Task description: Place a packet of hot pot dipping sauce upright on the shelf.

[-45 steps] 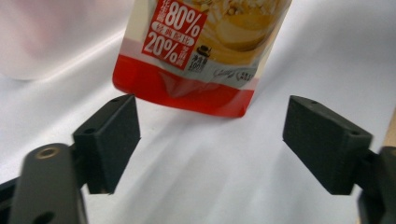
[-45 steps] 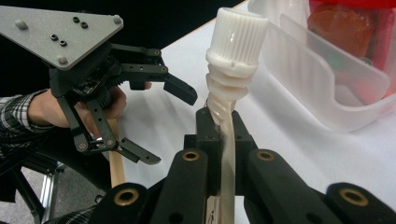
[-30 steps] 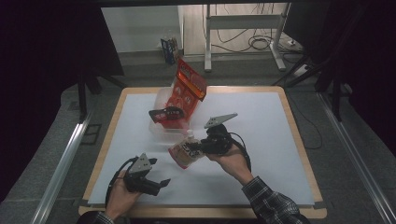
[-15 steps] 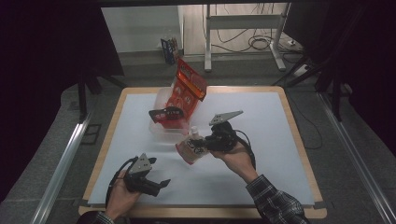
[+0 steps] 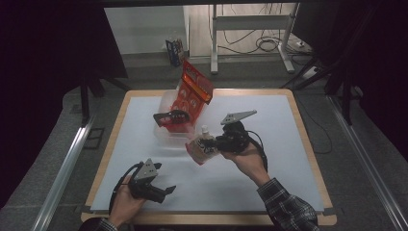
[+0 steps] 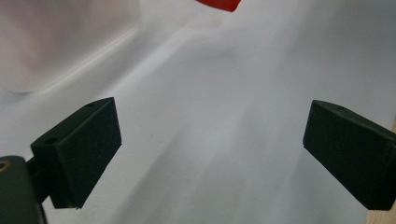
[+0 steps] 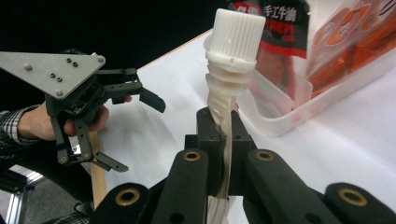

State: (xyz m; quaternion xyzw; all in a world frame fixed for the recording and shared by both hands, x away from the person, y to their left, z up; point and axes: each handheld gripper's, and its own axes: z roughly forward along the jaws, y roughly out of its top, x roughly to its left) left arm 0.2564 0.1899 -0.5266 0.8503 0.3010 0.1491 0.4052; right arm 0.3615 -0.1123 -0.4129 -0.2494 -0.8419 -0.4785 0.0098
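Observation:
My right gripper point(image 5: 217, 143) is shut on a spouted drink pouch point(image 5: 202, 148) and holds it just above the white table mat, near the middle. In the right gripper view the jaws point(image 7: 222, 135) pinch the pouch's neck below its white ribbed cap point(image 7: 236, 35). My left gripper point(image 5: 165, 191) rests low at the table's front left, open, with nothing between its jaws point(image 6: 210, 149). The right gripper view also shows the left gripper point(image 7: 140, 135) farther off, held in a hand.
A clear plastic bin point(image 5: 163, 134) stands behind the pouch, holding a tall red snack bag point(image 5: 195, 91) and a dark red packet point(image 5: 172, 118). The bin's rim point(image 7: 289, 109) lies close to the right of the pouch. The table's wooden front edge point(image 5: 216, 219) is near the left hand.
The right gripper has carried the pouch slightly up and to the right, away from the front edge. The left gripper has stayed where it was, still open.

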